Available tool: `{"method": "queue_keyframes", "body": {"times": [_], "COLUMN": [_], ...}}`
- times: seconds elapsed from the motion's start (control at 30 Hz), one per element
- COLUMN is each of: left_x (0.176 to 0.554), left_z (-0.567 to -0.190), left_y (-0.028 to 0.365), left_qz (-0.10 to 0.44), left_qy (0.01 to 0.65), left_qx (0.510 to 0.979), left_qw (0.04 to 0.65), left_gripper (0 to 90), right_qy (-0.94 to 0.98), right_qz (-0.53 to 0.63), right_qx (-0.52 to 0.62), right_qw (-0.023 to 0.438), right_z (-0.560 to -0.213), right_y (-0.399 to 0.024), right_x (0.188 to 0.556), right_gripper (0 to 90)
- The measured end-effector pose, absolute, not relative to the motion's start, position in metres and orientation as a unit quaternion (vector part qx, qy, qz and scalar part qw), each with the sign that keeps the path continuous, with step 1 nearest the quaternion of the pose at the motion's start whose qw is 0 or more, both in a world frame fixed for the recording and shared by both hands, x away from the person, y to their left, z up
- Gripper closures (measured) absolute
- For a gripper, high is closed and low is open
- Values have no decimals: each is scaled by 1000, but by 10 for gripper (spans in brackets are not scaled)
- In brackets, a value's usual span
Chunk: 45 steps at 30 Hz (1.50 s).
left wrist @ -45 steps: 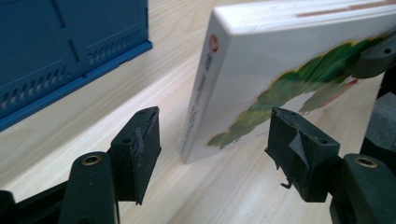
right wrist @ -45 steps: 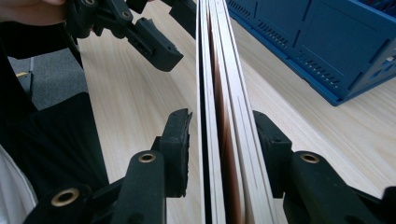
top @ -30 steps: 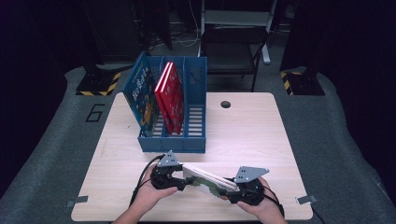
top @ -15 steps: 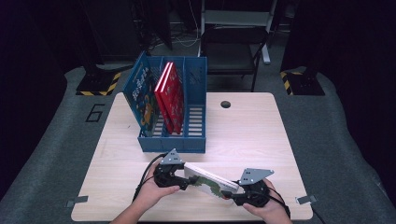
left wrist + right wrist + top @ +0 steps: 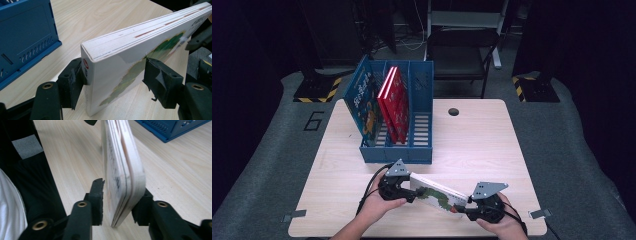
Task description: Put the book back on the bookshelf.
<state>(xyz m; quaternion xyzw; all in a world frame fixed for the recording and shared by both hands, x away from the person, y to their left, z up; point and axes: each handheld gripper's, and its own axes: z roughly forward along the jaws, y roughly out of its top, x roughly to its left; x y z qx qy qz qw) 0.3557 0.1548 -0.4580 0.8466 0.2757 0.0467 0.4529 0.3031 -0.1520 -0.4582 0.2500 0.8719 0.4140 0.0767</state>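
Note:
A white picture book [image 5: 437, 194] with a green drawing on its cover is held on edge, low over the table's front. My left gripper [image 5: 412, 191] is shut on its left end. In the left gripper view [image 5: 113, 75] one pad presses the spine corner and the other the cover of the book [image 5: 130, 52]. My right gripper [image 5: 463, 210] takes the right end. Its jaws have just been closing. In the right gripper view [image 5: 121, 195] the book [image 5: 120, 157] stands between them, with both pads against it.
A blue file holder [image 5: 397, 152] stands behind the hands, with a blue book [image 5: 367, 102] and a red book [image 5: 394, 100] upright in its left slots. The wooden table [image 5: 482, 145] has a cable hole [image 5: 454, 111]. A dark chair [image 5: 462, 50] stands beyond the far edge.
My right gripper has shifted slightly right and toward the front edge, and the book's right end went with it. The left hand has stayed where it was.

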Motion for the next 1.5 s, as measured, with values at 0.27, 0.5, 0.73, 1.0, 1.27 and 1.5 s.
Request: {"method": "queue_keyframes", "body": {"times": [0.27,0.5,0.73,1.0,1.27,1.5], "left_x": [346,339,330,317,306,302], "left_z": [-456,-455,-454,-453,-451,-448], "left_y": [152,159,173,197,209,206], "left_qz": [54,56,75,100,99,106], "left_qy": [262,267,292,320,343,330], "left_qx": [856,856,851,843,836,851], "left_qw": [442,438,431,420,418,395], "left_gripper": [388,413,419,422,474,505], "right_qy": [871,872,869,873,866,854], "right_qz": [416,422,431,436,449,465], "right_qx": [247,232,225,200,209,229], "right_qw": [82,92,91,88,71,48], "right_z": [-458,-457,-458,-458,-460,-463], "right_y": [-153,-148,-134,-109,-88,-80], "right_x": [307,316,329,345,361,372], "right_gripper": [710,673,635,581,440,341]}}
